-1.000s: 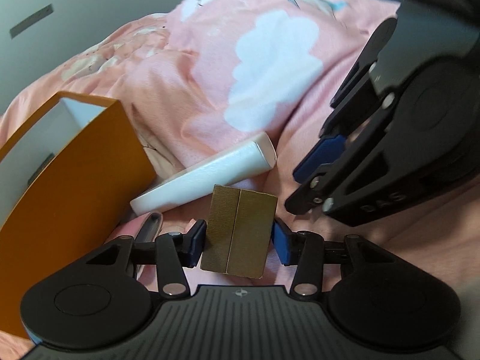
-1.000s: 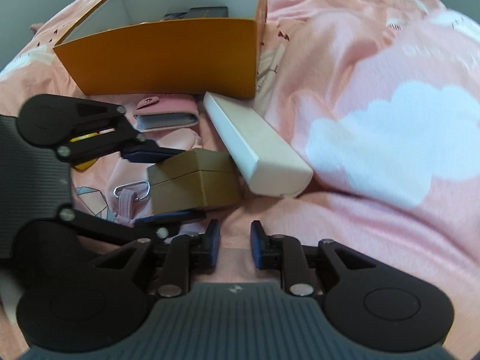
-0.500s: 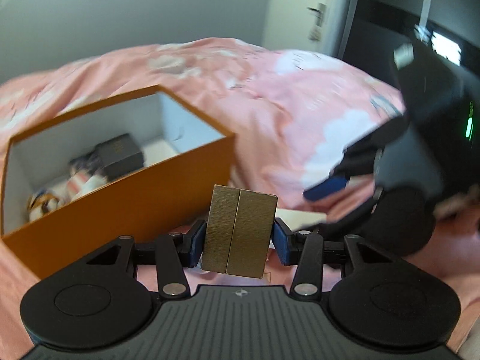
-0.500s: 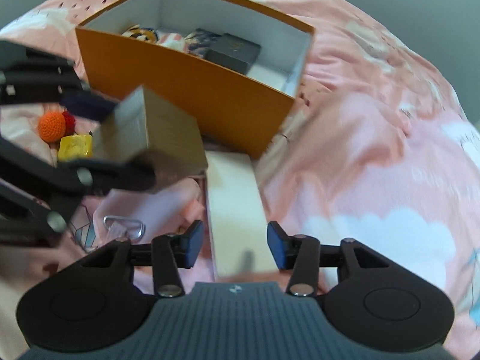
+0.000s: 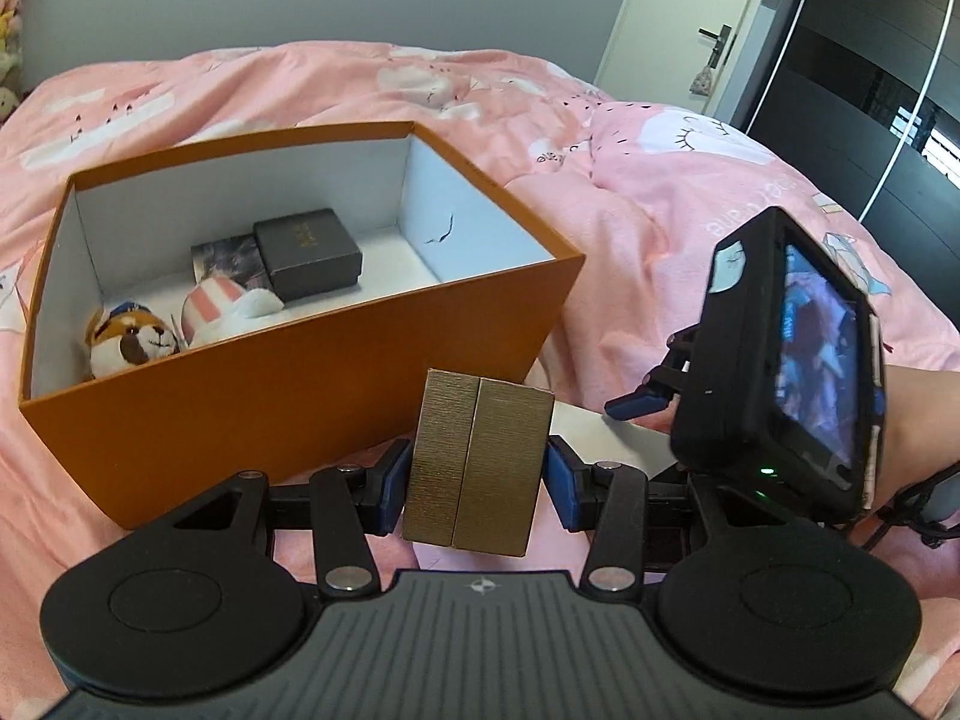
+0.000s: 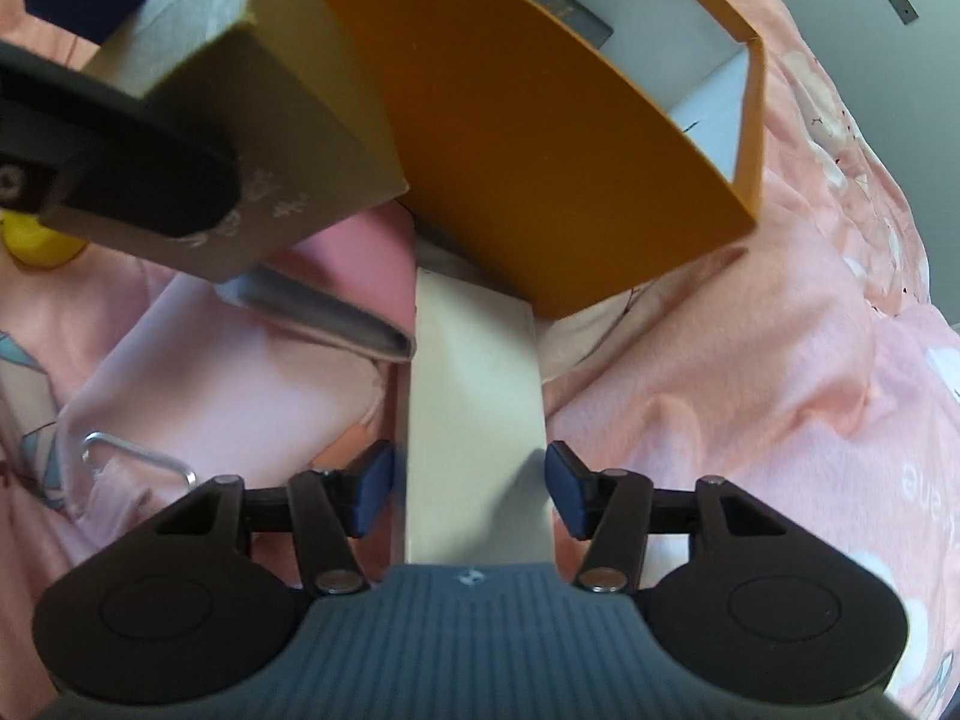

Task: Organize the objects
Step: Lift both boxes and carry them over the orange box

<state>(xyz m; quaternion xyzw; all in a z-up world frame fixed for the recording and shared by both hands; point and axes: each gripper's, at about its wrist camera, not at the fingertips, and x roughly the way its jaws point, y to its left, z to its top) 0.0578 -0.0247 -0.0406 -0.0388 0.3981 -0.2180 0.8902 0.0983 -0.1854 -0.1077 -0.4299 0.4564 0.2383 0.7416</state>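
My left gripper [image 5: 477,486] is shut on a small gold box [image 5: 480,468], held in the air just in front of the near wall of the open orange box [image 5: 300,396]. The gold box [image 6: 288,108] also shows at the upper left of the right wrist view. My right gripper [image 6: 471,489] points steeply down over a long white box [image 6: 474,408] lying on the pink bedding against the orange box [image 6: 540,168]. Its jaws are opening, with the white box between them and the pads not pressing on it.
Inside the orange box lie a dark grey box [image 5: 309,252], a plush animal [image 5: 129,339] and a striped plush [image 5: 216,309]. A pink pouch [image 6: 336,312], a metal clip [image 6: 138,456] and a yellow item [image 6: 36,240] lie left of the white box. A person's forearm [image 5: 912,414] carries the right gripper.
My left gripper rolled and rose with the gold box, bringing the orange box's inside into view. My right gripper came down over the white box and its jaws widened around it.
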